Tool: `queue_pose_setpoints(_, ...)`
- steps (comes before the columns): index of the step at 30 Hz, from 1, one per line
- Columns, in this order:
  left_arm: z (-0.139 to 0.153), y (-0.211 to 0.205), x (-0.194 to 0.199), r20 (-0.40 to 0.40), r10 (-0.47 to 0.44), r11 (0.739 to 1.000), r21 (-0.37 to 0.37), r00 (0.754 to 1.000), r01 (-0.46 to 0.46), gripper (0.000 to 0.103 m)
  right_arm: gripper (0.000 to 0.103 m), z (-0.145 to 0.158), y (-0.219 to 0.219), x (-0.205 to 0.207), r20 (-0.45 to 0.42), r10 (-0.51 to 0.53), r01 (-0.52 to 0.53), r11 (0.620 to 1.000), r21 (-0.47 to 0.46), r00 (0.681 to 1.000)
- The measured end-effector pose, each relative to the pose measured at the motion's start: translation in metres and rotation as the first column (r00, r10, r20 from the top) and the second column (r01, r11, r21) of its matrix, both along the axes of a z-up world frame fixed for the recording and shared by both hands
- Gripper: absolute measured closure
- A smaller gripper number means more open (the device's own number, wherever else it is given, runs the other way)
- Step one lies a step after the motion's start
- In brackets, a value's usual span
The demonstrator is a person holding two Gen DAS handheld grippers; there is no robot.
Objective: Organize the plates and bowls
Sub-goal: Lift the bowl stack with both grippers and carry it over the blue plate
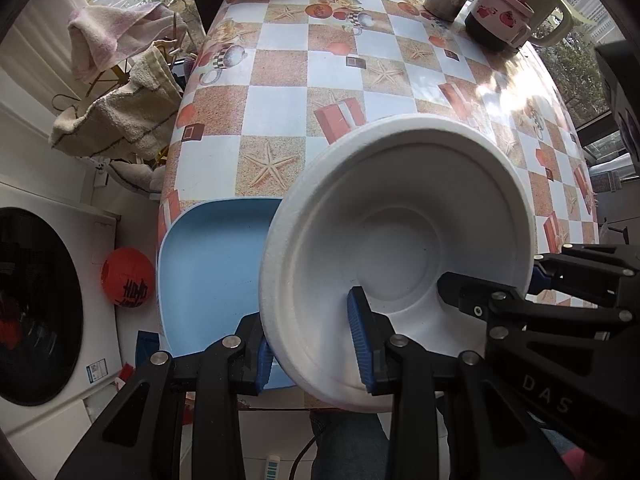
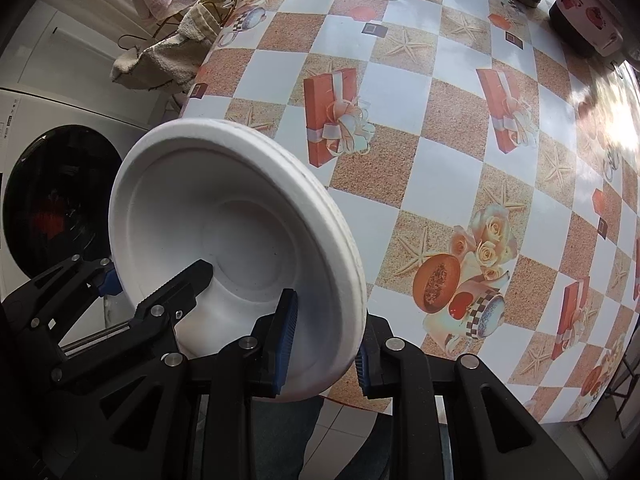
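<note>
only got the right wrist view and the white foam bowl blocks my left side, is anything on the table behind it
observer: yes, a light blue square plastic plate lies on the checked table near its front edge, beside the white foam bowl.
operator: anything in that plate
observer: nothing in the part that shows; the bowl hides its right edge.
operator: what's behind the pink cup far right
observer: a large pale mug with a handle stands behind the pink lidded cup.
</note>
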State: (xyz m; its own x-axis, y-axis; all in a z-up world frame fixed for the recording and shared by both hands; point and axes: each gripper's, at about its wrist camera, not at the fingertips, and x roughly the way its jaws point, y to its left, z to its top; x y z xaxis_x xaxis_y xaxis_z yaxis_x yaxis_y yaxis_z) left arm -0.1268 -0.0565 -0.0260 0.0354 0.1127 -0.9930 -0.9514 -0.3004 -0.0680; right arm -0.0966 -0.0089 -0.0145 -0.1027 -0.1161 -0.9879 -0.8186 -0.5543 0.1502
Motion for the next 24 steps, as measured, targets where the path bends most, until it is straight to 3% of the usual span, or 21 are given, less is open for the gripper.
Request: queue_pose_setpoints(24,-0.01,-0.034,-0.044,-0.008,0.137,0.99,-0.04,0.991,-0.137,0.066,0.076,-0.022,-0.017,-0.056,-0.004,0.14,-0.14,0.989,-0.041,0.99)
